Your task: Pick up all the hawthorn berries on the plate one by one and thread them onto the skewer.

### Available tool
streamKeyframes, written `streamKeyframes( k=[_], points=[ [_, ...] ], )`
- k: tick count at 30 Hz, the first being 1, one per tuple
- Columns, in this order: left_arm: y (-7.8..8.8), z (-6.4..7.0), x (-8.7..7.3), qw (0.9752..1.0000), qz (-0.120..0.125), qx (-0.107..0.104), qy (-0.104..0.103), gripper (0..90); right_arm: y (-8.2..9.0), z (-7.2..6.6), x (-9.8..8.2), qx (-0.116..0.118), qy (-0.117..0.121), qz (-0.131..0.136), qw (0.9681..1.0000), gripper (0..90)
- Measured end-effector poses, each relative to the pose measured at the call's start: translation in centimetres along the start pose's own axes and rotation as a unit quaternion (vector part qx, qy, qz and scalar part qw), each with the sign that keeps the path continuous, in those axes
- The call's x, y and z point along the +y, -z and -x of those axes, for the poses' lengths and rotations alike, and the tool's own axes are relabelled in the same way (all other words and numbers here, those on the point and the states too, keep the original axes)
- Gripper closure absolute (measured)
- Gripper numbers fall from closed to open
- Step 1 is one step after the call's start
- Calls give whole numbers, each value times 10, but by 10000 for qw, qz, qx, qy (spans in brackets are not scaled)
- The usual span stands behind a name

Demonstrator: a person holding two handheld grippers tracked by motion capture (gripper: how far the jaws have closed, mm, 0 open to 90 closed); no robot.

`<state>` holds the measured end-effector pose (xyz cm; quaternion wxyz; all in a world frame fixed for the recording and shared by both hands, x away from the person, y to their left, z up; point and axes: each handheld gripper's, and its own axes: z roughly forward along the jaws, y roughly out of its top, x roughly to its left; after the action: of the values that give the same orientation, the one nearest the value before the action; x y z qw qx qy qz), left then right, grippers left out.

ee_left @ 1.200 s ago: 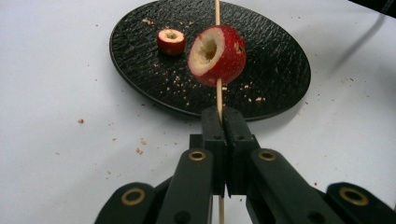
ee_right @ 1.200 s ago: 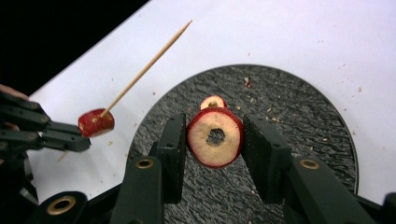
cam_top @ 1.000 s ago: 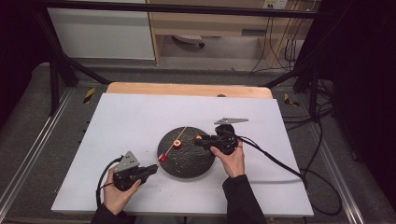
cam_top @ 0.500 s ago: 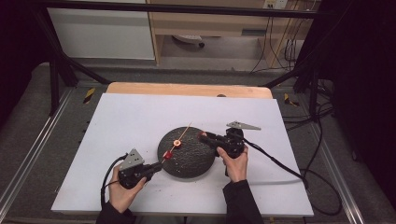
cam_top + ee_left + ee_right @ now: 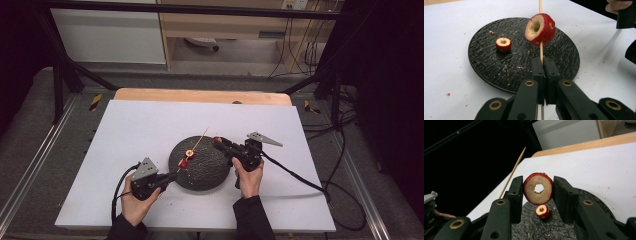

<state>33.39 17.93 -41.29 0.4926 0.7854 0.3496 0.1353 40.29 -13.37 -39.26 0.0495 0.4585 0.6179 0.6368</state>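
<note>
A black round plate (image 5: 207, 172) lies mid-table with one cored red fruit (image 5: 189, 153) on it, also visible as the fruit on the plate (image 5: 503, 44) (image 5: 543, 211). My left gripper (image 5: 171, 175) (image 5: 543, 62) is shut on a thin wooden skewer (image 5: 201, 137) (image 5: 540, 6), which points up and away over the plate. A cored red fruit (image 5: 184, 163) (image 5: 540, 29) is threaded on it just past the jaws. My right gripper (image 5: 218, 141) (image 5: 538, 190) is shut on another cored fruit (image 5: 538, 188), held above the plate's right rim with its hole facing the camera. The skewer tip (image 5: 512, 172) stands apart, off to its left.
The plate (image 5: 486, 65) carries crumbs, and more are scattered on the white table sheet (image 5: 150, 125). A wooden edge (image 5: 200, 95) runs along the far side. Cables trail right of the table (image 5: 320, 187). Metal frame legs stand beyond it.
The left gripper and its skewer have edged slightly rightward over the plate. The right hand has shifted a little to the right and turned, still gripping its fruit.
</note>
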Motion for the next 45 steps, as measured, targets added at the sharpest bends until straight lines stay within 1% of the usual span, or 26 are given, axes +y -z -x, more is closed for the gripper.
streamKeyframes(
  k=[4,7,8,9,10,17,23,28,37,45],
  points=[
    [-2,2,1,10000,30,-10,10,884,1,1,0,22,-132,194,9997,617],
    [-3,4,2,10000,75,-3,-5,885,1,1,1,22,-146,362,9992,617],
    [-3,5,2,10000,83,0,2,885,2,0,2,25,-185,413,9990,618],
    [-4,5,2,10000,89,-1,-7,885,2,0,2,32,-154,479,9987,618],
    [-4,5,3,9999,105,2,-8,884,2,0,3,37,-194,528,9984,618],
    [-6,8,6,9998,189,25,18,884,2,0,7,74,-317,928,9952,618],
    [-7,11,6,9998,215,30,2,884,2,0,12,85,-441,1234,9913,618],
    [-9,13,6,9997,226,15,-21,885,3,1,16,91,-540,1380,9889,618],
    [-14,19,7,9997,220,-69,-68,885,1,3,20,132,-644,1649,9841,618],
    [-17,24,10,9996,213,-114,-128,885,1,3,21,136,-671,1768,9819,618]
  ],
)
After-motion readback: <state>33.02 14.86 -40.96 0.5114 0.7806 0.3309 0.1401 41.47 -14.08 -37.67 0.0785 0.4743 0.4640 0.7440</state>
